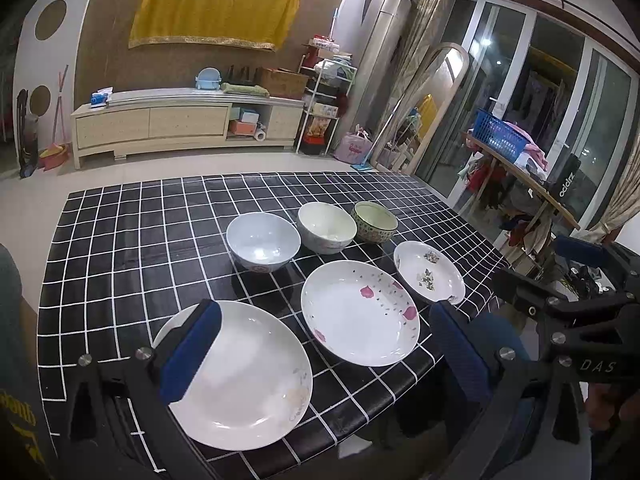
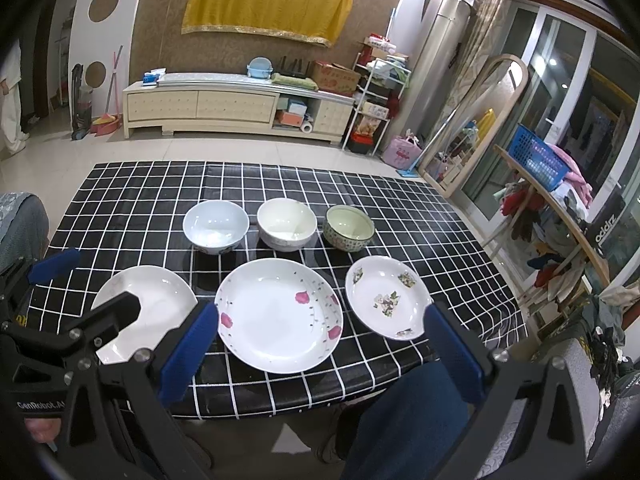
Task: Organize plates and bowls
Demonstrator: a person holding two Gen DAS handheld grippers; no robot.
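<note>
The 3 plates and 3 bowls look like smooth, shiny china. The black checked table cover is shiny like plastic. The gripper pads are blue and matt on black plastic arms with small shiny metal screws.

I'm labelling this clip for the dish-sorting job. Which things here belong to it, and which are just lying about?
Belong to the job:
large white plate
pink-flowered plate
small patterned plate
pale blue bowl
cream bowl
green bowl

Just lying about:
blue basket
cardboard box
pink bag
standing mirror
yellow cloth
</note>
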